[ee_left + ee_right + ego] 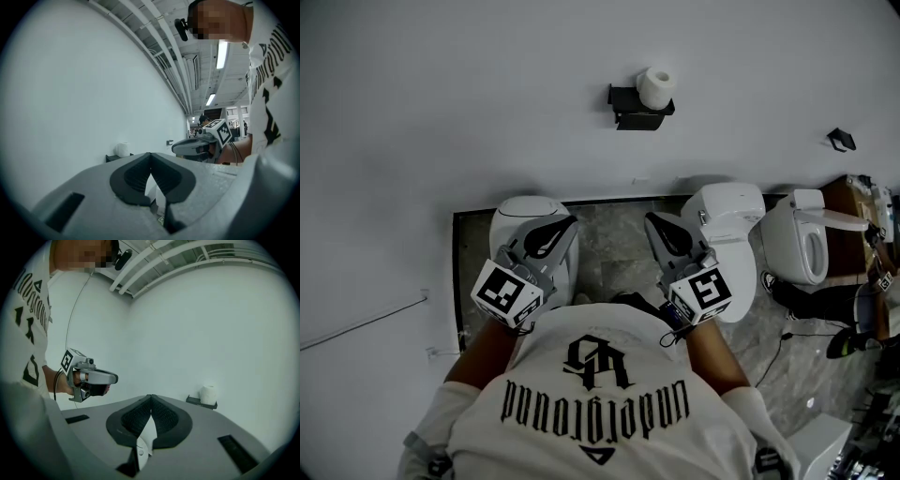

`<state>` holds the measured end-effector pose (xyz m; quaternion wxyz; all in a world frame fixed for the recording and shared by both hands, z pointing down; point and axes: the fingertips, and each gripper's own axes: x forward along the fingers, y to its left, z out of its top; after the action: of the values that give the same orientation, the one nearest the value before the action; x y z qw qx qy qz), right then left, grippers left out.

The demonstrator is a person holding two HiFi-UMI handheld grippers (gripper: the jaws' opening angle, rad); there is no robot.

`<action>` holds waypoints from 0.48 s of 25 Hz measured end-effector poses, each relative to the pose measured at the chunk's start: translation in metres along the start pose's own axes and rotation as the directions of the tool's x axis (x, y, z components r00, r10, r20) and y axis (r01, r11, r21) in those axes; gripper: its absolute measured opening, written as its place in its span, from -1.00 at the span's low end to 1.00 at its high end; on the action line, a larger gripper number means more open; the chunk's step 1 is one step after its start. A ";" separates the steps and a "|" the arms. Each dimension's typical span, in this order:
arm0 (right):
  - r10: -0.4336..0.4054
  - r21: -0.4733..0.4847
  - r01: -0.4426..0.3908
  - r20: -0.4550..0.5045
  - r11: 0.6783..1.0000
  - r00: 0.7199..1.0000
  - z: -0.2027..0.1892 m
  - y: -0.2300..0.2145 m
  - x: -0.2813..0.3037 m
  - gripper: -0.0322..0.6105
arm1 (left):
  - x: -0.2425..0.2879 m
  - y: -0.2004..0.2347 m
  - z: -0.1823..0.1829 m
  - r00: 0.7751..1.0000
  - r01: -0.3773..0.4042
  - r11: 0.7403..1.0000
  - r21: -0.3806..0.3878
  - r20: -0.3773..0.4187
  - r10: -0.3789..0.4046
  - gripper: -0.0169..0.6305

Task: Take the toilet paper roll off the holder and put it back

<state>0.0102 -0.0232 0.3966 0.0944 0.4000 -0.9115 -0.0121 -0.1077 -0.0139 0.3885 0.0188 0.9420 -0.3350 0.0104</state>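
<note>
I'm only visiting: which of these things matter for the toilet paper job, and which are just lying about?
Part of the job:
- toilet paper roll, upright on the black holder on the wall
- left tongs and right tongs, both shut and empty

Just lying about:
- white toilets along the wall
- small black wall fitting

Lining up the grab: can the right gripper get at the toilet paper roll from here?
Probably yes, once it moves in. The right gripper is shut, short of the toilet paper roll standing on its wall holder, nothing between them; it must open first.
</note>
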 end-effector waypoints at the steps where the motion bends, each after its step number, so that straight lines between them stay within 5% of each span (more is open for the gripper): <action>1: 0.003 -0.009 -0.003 0.000 1.000 1.000 0.000 0.002 -0.001 -0.86 | -0.002 0.000 0.000 1.000 -0.005 1.000 0.001 0.000 0.005 -0.91; 12: 0.038 -0.001 -0.038 0.010 0.999 0.999 -0.003 0.003 -0.007 -0.86 | -0.005 0.005 -0.001 1.000 -0.024 1.000 -0.006 -0.002 0.024 -0.91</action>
<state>0.0130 -0.0161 0.3990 0.0903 0.3827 -0.9193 -0.0128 -0.1153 -0.0146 0.3896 0.0216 0.9379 -0.3461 0.0105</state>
